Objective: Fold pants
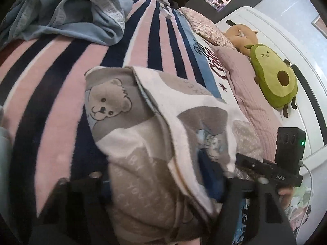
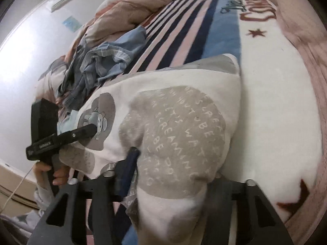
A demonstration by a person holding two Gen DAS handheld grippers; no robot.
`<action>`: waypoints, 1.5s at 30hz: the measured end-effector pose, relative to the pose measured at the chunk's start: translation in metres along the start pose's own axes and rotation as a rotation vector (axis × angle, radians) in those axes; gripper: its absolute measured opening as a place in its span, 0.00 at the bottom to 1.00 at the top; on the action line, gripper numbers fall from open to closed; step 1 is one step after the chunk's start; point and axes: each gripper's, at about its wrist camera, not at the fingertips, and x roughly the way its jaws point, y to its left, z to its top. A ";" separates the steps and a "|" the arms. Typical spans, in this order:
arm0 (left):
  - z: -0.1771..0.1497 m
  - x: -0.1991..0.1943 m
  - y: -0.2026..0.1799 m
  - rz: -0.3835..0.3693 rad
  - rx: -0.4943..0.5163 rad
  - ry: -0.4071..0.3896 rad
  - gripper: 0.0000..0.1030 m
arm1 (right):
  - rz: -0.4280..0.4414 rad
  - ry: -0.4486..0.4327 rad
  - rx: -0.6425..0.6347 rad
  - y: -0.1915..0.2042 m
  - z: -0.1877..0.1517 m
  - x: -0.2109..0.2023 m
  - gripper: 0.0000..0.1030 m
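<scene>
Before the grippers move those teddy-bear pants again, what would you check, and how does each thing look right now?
1. Left gripper has the bear-print pants: cannot tell, fabric covers the fingers.
2. Right gripper has the pants: cannot tell, cloth drapes between its fingers.
3. Pants already doubled over: ok, a folded edge shows.
4. Blue garment apart from the pants: ok.
5. Avocado plush out of the way: ok.
6. Striped blanket flat underneath: ok.

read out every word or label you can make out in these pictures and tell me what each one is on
"DAS": white letters on the right gripper body, seen from the left wrist.
"SCREAMING", "WAIT", "BE": on the pants, on a grey patch; remaining print blurred.
Blanket lettering: large script, cut off, unreadable.
Left gripper label: too blurred.
</scene>
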 end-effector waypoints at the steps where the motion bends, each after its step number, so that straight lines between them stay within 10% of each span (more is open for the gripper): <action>1: 0.000 -0.002 -0.001 -0.006 0.005 -0.005 0.43 | -0.005 -0.011 -0.005 0.003 0.001 -0.002 0.28; 5: 0.005 -0.027 -0.012 -0.017 0.049 -0.065 0.25 | -0.018 -0.066 -0.042 0.024 0.003 -0.017 0.23; 13: 0.006 -0.137 -0.017 0.040 0.148 -0.252 0.23 | 0.042 -0.152 -0.172 0.112 0.011 -0.048 0.22; 28: -0.019 -0.303 0.103 0.223 0.088 -0.471 0.23 | 0.143 -0.079 -0.395 0.309 0.021 0.035 0.22; 45: -0.033 -0.263 0.248 0.298 -0.102 -0.347 0.35 | 0.053 0.161 -0.491 0.344 0.001 0.185 0.31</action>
